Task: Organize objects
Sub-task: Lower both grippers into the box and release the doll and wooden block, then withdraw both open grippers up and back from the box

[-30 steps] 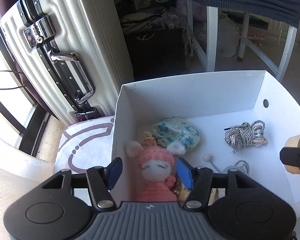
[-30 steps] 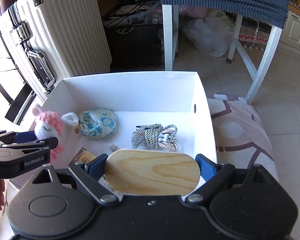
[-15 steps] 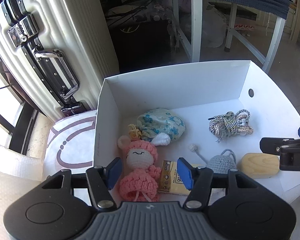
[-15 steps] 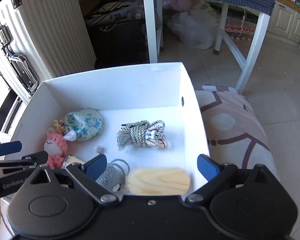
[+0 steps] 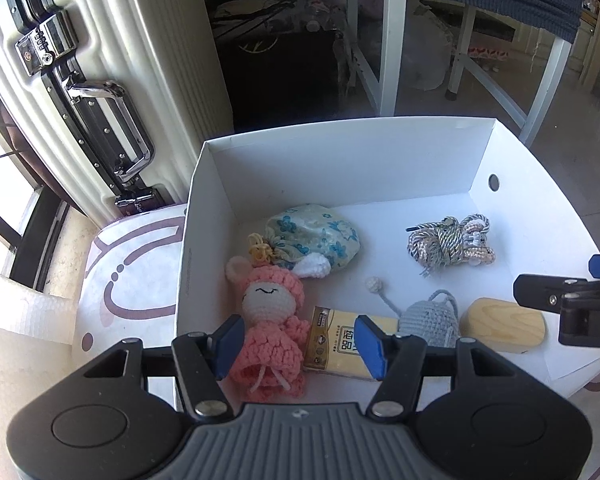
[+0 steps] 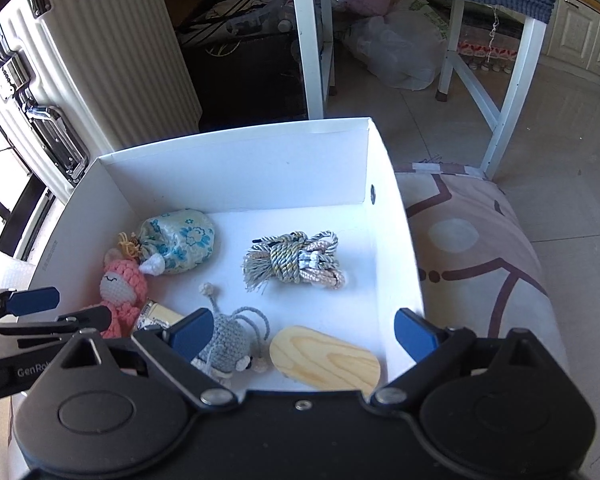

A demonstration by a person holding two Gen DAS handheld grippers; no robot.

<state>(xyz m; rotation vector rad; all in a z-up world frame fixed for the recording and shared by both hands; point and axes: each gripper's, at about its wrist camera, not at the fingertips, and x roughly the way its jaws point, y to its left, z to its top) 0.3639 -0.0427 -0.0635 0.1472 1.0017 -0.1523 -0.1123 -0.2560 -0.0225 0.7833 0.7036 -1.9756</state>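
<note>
Sunlit tiled floor and a white suitcase (image 5: 100, 92) are framing the white box (image 5: 340, 168), where the wooden block (image 6: 326, 362) is now lying free after leaving the right gripper (image 6: 304, 332), whose fingers are standing wide and empty; the left gripper (image 5: 300, 346) (half open) has likewise let the pink doll (image 5: 270, 320) drop, so both hands are freeing up for more sorting
</note>
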